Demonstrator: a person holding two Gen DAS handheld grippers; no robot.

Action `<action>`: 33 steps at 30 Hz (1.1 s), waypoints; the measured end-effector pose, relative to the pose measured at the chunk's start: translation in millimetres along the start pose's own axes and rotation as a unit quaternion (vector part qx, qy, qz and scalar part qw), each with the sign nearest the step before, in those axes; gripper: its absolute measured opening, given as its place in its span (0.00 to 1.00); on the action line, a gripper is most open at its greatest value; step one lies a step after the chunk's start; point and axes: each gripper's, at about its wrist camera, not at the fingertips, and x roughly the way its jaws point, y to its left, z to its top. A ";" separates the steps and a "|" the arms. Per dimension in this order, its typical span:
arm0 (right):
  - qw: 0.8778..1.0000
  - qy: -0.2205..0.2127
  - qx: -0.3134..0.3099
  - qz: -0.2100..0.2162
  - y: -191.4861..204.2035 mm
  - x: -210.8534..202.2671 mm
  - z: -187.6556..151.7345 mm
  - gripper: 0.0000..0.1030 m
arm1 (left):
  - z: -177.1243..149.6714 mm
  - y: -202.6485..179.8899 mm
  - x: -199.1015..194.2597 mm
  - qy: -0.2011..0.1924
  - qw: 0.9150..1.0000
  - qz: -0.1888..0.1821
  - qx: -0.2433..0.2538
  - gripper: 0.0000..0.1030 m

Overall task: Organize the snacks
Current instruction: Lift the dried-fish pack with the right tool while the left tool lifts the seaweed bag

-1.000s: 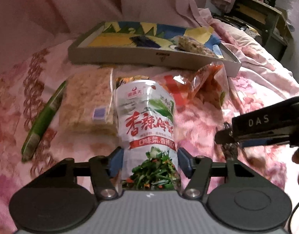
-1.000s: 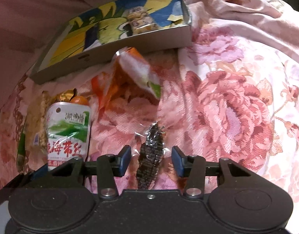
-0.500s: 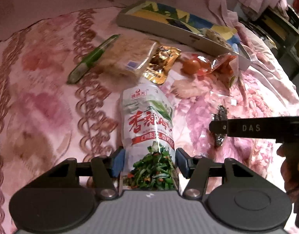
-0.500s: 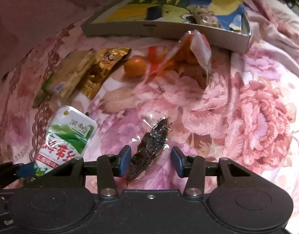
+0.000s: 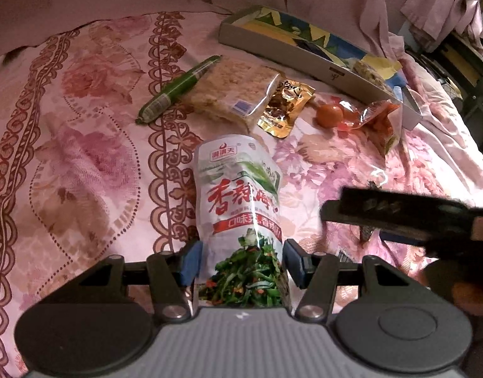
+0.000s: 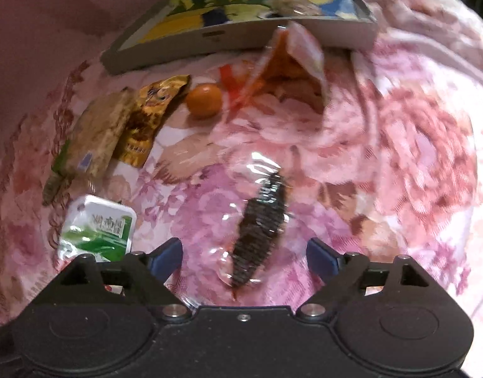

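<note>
Right tongs (image 6: 244, 255) now spread, dark fish packet (image 6: 263, 220) released, seaweed pouch (image 5: 241, 220) still gripped

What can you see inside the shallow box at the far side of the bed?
Inside the box, on its blue and yellow patterned floor, lies one wrapped snack bar near its right end. The near wall hides the strip of floor just behind it.

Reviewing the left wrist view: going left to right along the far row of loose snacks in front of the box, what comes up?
Green stick → pale cracker pack → gold packet → small orange fruit → clear orange bag.
</note>
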 end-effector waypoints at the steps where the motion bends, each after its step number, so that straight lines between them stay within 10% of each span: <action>1: 1.000 -0.004 -0.023 -0.013 7.4 1.6 -1.9 0.82 | 0.1 0.2 -0.1 0.000 1.000 -0.001 0.000 0.59; 9: 0.999 0.003 -0.041 -0.004 -5.4 -12.5 -6.8 0.49 | -0.2 0.5 1.0 0.001 1.000 -0.001 0.000 0.59; 33: 0.996 -0.053 -0.014 0.066 -13.9 -59.5 -19.0 0.44 | 2.3 -0.6 -12.3 -0.020 0.998 -0.040 -0.034 0.40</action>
